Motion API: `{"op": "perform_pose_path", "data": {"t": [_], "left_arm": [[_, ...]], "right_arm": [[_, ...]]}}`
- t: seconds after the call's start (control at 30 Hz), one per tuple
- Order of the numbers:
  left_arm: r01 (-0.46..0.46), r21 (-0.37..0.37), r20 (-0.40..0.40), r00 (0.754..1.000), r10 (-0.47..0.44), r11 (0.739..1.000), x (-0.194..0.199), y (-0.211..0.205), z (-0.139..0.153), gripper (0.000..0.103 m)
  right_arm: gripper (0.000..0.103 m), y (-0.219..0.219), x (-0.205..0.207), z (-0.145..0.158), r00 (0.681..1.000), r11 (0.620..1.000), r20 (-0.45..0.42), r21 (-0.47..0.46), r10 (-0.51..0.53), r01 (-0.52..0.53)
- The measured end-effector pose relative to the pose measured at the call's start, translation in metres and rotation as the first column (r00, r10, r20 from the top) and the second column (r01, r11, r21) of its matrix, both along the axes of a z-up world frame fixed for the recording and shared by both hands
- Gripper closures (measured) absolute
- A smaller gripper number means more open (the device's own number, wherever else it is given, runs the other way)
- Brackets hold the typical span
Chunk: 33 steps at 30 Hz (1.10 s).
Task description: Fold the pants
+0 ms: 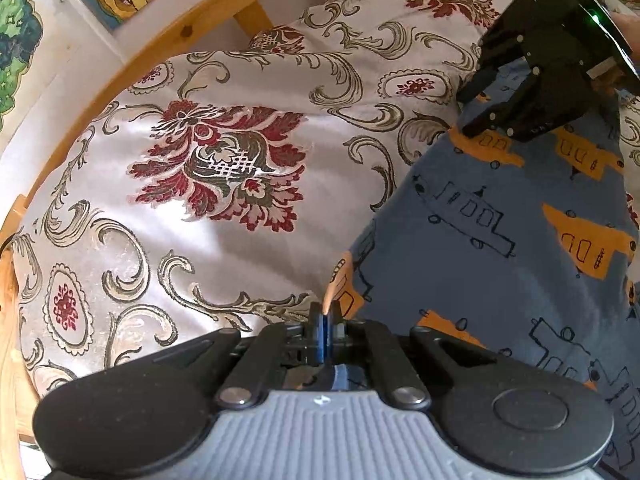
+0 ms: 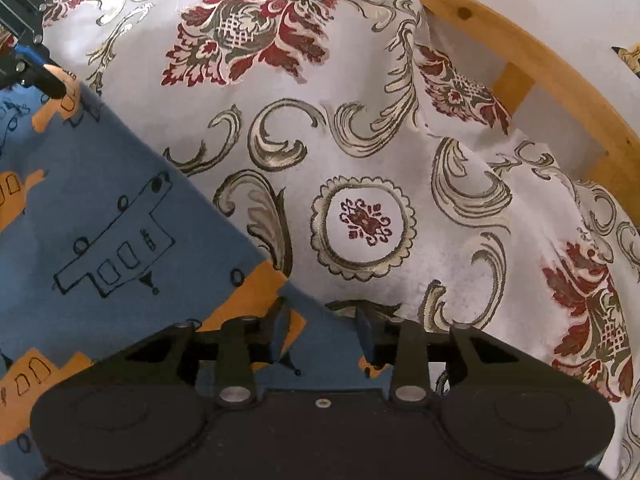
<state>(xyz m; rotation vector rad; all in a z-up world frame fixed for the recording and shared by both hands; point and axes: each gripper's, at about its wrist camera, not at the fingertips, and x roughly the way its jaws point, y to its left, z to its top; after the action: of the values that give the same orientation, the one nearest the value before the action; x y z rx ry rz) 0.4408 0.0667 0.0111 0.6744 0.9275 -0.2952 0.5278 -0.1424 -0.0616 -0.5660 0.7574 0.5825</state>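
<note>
Pants (image 1: 500, 248): blue, orange print, flat on my patterned bedspread (image 1: 224, 92), long edge running diagonally. Left hand-held gripper (image 1: 325, 320): clenched on the edge. Right hand-held gripper (image 2: 320, 332): released, jaws straddling a corner. Bare bedspread beyond; wooden bed frame (image 2: 540, 60) borders it.

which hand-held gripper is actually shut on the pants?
The left hand-held gripper: its jaws are pinched together on the edge of the pants. The right hand-held gripper is open, jaws apart over the fabric.
</note>
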Motion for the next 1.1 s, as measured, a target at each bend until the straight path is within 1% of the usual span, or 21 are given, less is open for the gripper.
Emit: {"op": "perform_pose_path", "data": {"t": [0.03, 0.1, 0.13, 0.27, 0.4, 0.57, 0.7, 0.77, 0.83, 0.93, 1.0, 1.1], "left_arm": [[-0.005, -0.004, -0.003, 1.000, 0.005, 1.000, 0.001, 0.000, -0.001, 0.101], [-0.014, -0.014, -0.003, 1.000, 0.014, 1.000, 0.001, 0.001, -0.001, 0.101], [-0.017, -0.016, -0.003, 1.000, 0.017, 1.000, 0.001, 0.001, 0.000, 0.101], [-0.031, -0.023, 0.006, 1.000, 0.031, 0.999, -0.003, 0.001, 0.002, 0.101], [-0.032, -0.032, 0.024, 0.999, 0.033, 0.999, -0.014, 0.004, 0.006, 0.101], [-0.007, -0.076, 0.079, 0.997, 0.013, 0.997, -0.039, 0.011, 0.023, 0.101], [0.038, -0.106, 0.123, 0.992, -0.025, 0.994, -0.070, 0.012, 0.038, 0.101], [0.068, -0.106, 0.139, 0.989, -0.053, 0.992, -0.088, 0.012, 0.043, 0.101], [0.094, -0.092, 0.149, 0.986, -0.080, 0.991, -0.107, 0.012, 0.044, 0.101], [0.145, -0.070, 0.158, 0.978, -0.133, 0.987, -0.141, 0.012, 0.043, 0.101], [0.175, -0.061, 0.155, 0.974, -0.164, 0.983, -0.165, 0.014, 0.042, 0.101], [0.220, -0.018, 0.150, 0.965, -0.215, 0.975, -0.199, 0.013, 0.031, 0.101]], "right_arm": [[0.086, 0.000, -0.001, -0.002, 1.000, 1.000, -0.015, 0.005, 0.004, -0.004], [0.097, 0.003, -0.005, -0.006, 1.000, 1.000, -0.023, -0.009, 0.018, -0.018], [0.100, 0.004, -0.007, -0.005, 1.000, 1.000, -0.018, -0.016, 0.025, -0.025], [0.102, -0.004, -0.014, 0.006, 1.000, 0.999, -0.004, 0.037, 0.000, 0.001], [0.102, -0.013, -0.045, 0.027, 0.996, 0.999, 0.080, 0.035, 0.026, -0.029], [0.102, -0.029, -0.104, 0.053, 0.984, 0.999, 0.175, 0.033, 0.035, -0.042], [0.102, -0.037, -0.162, 0.068, 0.975, 0.998, 0.223, 0.046, 0.025, -0.037], [0.102, -0.036, -0.199, 0.074, 0.968, 0.998, 0.249, 0.027, 0.042, -0.051], [0.102, -0.033, -0.234, 0.077, 0.966, 0.997, 0.248, 0.009, 0.070, -0.075], [0.102, -0.027, -0.284, 0.079, 0.968, 0.993, 0.224, -0.020, 0.114, -0.112], [0.102, -0.022, -0.316, 0.076, 0.968, 0.991, 0.211, -0.038, 0.133, -0.128], [0.102, -0.016, -0.357, 0.066, 0.974, 0.989, 0.172, -0.054, 0.144, -0.137]]}}
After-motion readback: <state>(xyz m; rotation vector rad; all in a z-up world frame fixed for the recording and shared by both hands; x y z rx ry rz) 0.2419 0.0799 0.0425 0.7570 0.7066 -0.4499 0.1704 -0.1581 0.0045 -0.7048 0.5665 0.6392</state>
